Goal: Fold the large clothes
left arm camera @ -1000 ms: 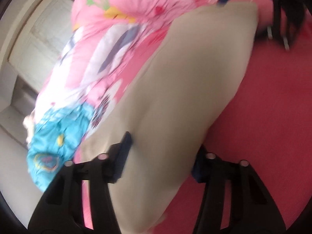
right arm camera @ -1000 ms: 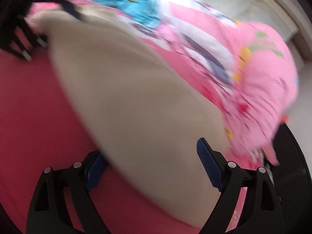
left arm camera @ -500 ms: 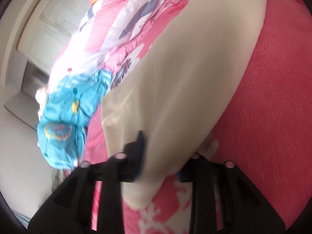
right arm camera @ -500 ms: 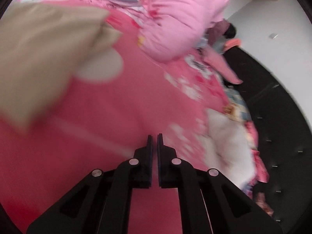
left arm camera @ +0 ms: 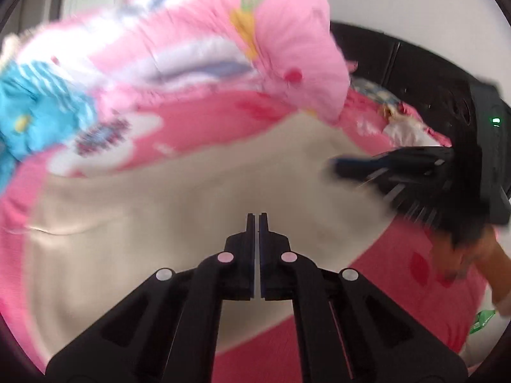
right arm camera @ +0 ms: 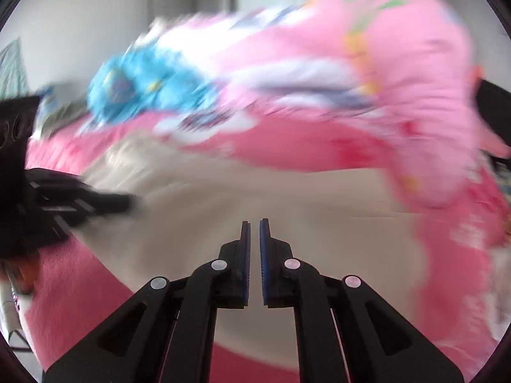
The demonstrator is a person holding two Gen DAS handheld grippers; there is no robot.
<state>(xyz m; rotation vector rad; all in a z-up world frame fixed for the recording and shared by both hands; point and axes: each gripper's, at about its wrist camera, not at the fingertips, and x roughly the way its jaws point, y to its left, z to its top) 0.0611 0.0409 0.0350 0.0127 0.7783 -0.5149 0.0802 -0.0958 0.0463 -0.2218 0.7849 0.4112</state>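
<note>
hovering over beige garment (left arm camera: 159, 223), both tools closed, empty.

No words to read anywhere here. Motion blur smears the prints; no label or number comes through.

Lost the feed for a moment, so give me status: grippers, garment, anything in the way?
Left gripper shut, empty. Right gripper shut, empty. Beige garment flat on the pink bedspread. Bunched pink quilt overlaps its far edge.
</note>
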